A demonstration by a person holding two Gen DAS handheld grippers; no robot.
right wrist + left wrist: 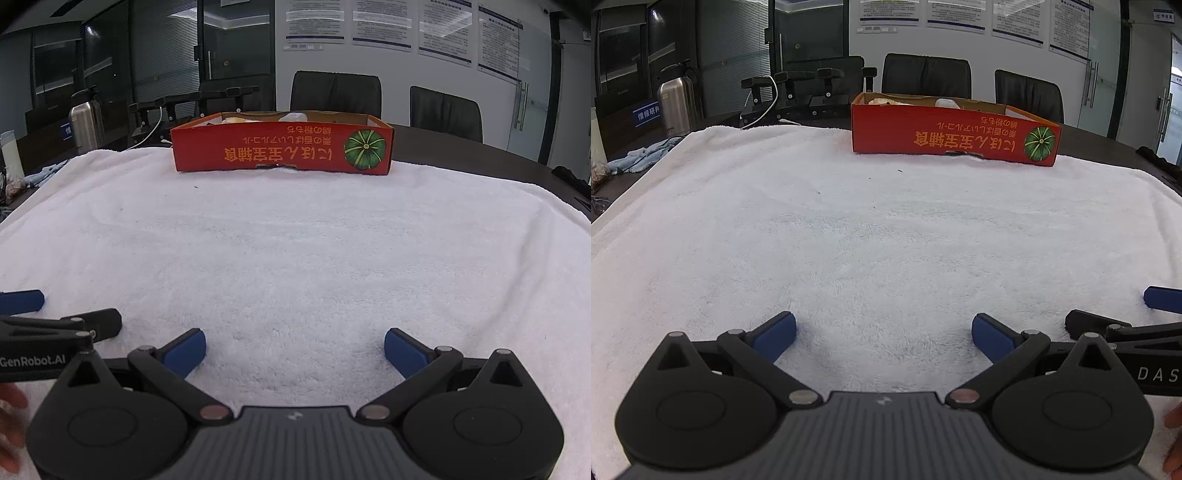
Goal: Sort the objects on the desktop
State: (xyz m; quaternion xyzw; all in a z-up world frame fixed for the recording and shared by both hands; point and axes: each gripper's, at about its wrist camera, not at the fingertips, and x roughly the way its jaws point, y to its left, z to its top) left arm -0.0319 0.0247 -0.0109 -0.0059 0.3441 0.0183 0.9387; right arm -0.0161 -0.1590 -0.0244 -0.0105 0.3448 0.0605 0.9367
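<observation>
While both grippers are hovering low over the white towel (871,229), nothing is lying between their blue pads. The left gripper (884,338) is holding its jaws wide apart over bare towel, and the right gripper (294,349) is doing the same, spread as far as it goes. Each tool is showing at the other's side: in the left wrist view the right one is poking in at three o'clock, and in the right wrist view the left one is entering at nine o'clock. The red cardboard box (282,149), printed with a green pumpkin, is sitting at twelve o'clock on the towel's far edge, well apart from both grippers. Pale objects (291,117) are lying inside it, possibly packets, though only their tops are showing above the rim. A steel thermos (676,101) is standing at ten o'clock, off the towel.
</observation>
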